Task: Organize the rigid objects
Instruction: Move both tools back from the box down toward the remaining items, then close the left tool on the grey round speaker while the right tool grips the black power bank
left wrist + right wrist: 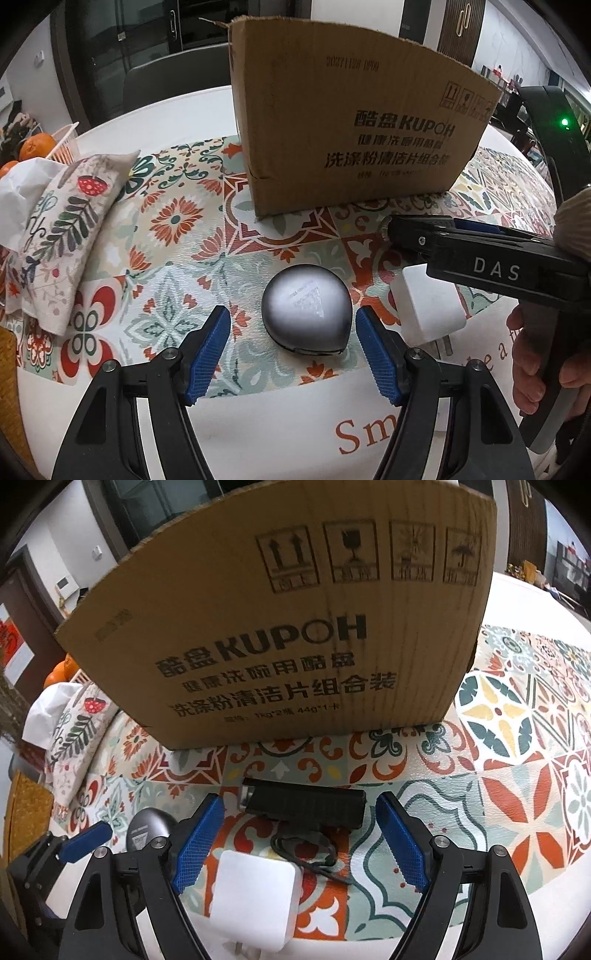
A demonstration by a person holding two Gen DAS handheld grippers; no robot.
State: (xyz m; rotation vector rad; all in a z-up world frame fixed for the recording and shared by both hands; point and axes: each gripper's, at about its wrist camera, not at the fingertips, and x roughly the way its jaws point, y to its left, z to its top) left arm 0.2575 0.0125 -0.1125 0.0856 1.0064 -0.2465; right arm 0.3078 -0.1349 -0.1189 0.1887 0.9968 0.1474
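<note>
A grey egg-shaped gadget (306, 309) lies on the patterned tablecloth, between the blue pads of my open left gripper (293, 354), untouched. It shows small in the right wrist view (147, 830). A white charger block (254, 901) lies between the fingers of my open right gripper (297, 840); it also shows in the left wrist view (428, 306). Just beyond it lies a black flat device (304, 805) with a black cord (310, 853). A brown cardboard box (347, 118) stands upright behind, also filling the right wrist view (280, 627).
A floral cloth tissue pouch (62, 236) lies at the left, with a white basket of oranges (40, 146) behind it. The right gripper's black body (487, 258) and the hand holding it (535, 369) cross the right side. A woven mat (26, 816) lies at the left edge.
</note>
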